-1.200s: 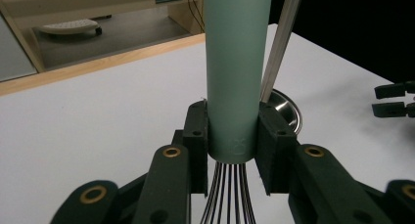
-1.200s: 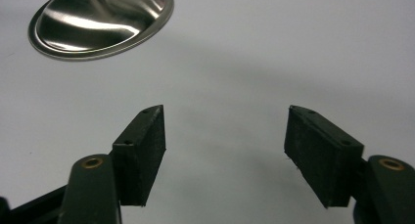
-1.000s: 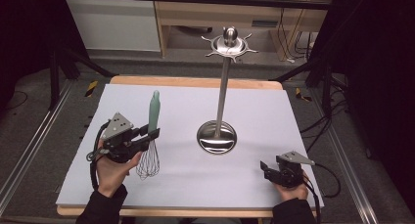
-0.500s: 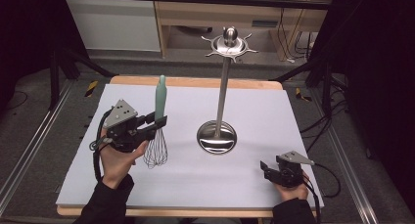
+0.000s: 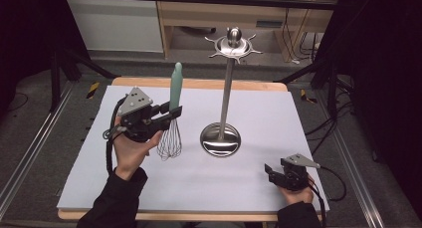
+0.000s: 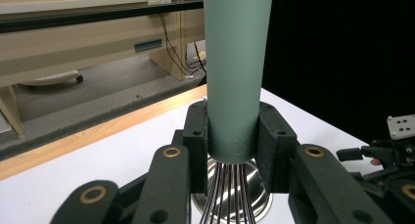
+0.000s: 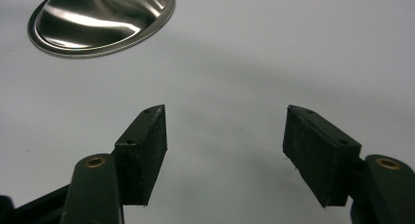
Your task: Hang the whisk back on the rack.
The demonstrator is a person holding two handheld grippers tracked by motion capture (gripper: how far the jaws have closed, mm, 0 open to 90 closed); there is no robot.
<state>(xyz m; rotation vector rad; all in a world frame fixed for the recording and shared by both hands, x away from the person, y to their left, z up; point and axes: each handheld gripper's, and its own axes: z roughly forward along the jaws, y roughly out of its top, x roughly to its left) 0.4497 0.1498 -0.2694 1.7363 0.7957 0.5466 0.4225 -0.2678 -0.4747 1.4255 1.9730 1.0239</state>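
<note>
A whisk [image 5: 171, 118] with a pale green handle and a wire head stands upright above the white table top, handle up. My left gripper [image 5: 171, 113] is shut on the lower end of that handle; in the left gripper view its two black pads press the green whisk handle [image 6: 237, 62] from both sides, wires hanging below. A tall steel utensil stand [image 5: 226, 88] with a hooked crown and a round base stands mid-table, to the right of the whisk. My right gripper [image 5: 271, 174] rests low at the table's front right, open, with nothing between its fingers [image 7: 144, 150].
The stand's shiny round base [image 7: 100, 16] lies ahead of the right gripper. A white sheet [image 5: 278, 118] covers the wooden table. Beyond the far edge are a shelf unit and cables on the floor; metal rails run along both sides.
My left gripper has lifted the whisk and carried it to the right, toward the stand, turning it more upright. The right gripper has stayed where it was.
</note>
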